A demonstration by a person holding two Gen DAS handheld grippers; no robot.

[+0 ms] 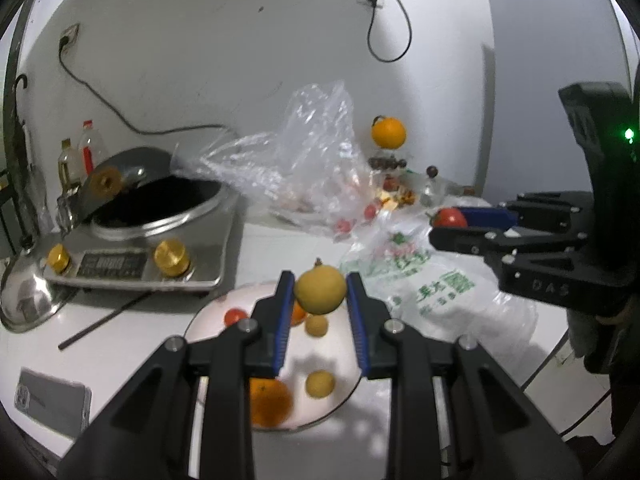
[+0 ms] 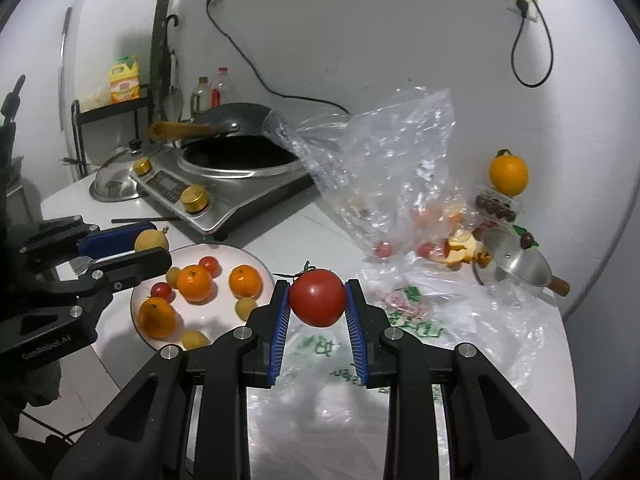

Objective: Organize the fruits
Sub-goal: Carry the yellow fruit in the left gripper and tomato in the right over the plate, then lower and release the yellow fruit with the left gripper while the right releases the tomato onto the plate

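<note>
My left gripper point(image 1: 320, 292) is shut on a round yellow fruit point(image 1: 320, 289) and holds it above the white plate point(image 1: 340, 396). The plate point(image 2: 240, 254) carries oranges point(image 2: 195, 283), small red tomatoes point(image 2: 209, 265) and small yellow fruits point(image 2: 245, 307). My right gripper point(image 2: 317, 300) is shut on a red tomato point(image 2: 317, 298), held above a white printed plastic bag point(image 2: 404, 320), right of the plate. From the left wrist view the right gripper point(image 1: 450, 226) and its tomato point(image 1: 451, 218) show at the right. The left gripper point(image 2: 150, 246) with its yellow fruit point(image 2: 151, 241) hangs over the plate's left rim.
An induction cooker point(image 2: 224, 188) with a black wok stands at the back left, a steel lid point(image 2: 116, 180) beside it. A clear plastic bag point(image 2: 384, 168) holds more small fruit. An orange point(image 2: 509, 175) sits on a box by the wall. A phone point(image 1: 52, 402) lies front left.
</note>
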